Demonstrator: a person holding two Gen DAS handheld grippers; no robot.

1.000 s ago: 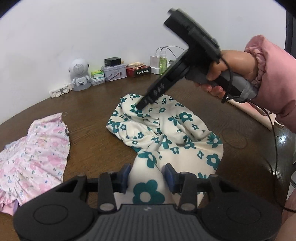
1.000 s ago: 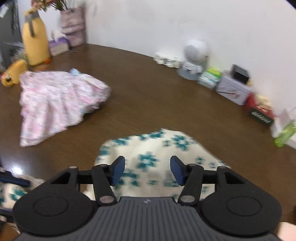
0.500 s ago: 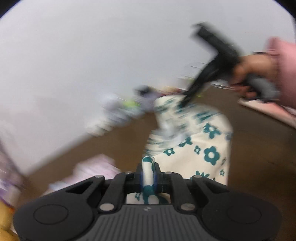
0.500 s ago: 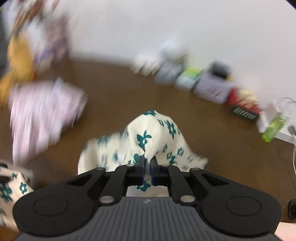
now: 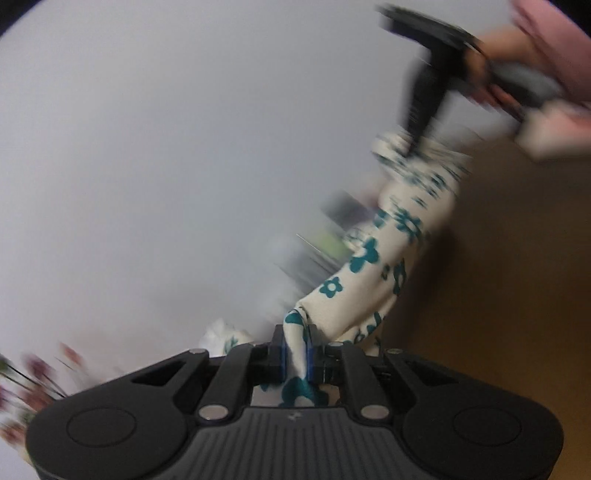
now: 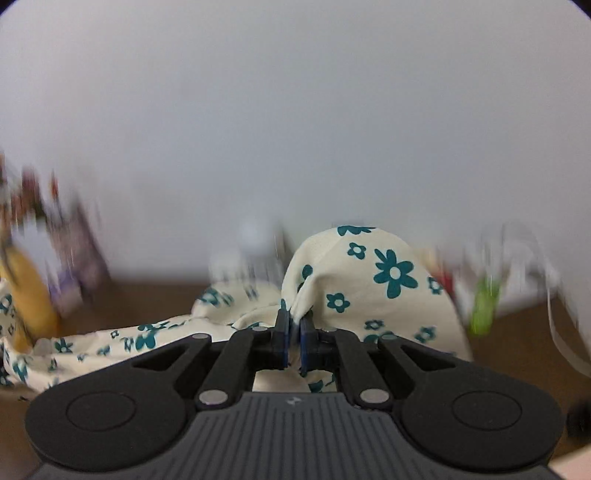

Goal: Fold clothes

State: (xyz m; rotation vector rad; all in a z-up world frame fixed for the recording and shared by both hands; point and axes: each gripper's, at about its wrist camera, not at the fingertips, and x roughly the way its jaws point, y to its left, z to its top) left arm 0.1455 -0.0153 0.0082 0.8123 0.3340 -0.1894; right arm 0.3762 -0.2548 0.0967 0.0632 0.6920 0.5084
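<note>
Behind everything we see a plain white wall (image 6: 295,110), and below it the brown wooden table (image 5: 498,295). Both views are blurred, so the small things along the far edge of the table cannot be told well; we make out only a green bottle (image 6: 484,306) at the right and a yellow shape (image 6: 29,299) at the far left.

Our left gripper (image 5: 295,354) is closed on a fold of the cream garment with teal flowers (image 5: 369,280), the cloth pinched between its blue pads (image 5: 282,354). From this pinch the garment stretches as a long band up and to the right, toward the far side, where our right gripper (image 5: 424,110) holds its other end; a hand (image 5: 495,55) in a pink sleeve (image 5: 554,33) grips that tool. So the long axis runs between the two grippers, above the table.

In the right wrist view, the right gripper (image 6: 294,338) is closed narrow on a fold of the same garment (image 6: 369,280). One part bulges just beyond the jaws, another trails low to the left.
</note>
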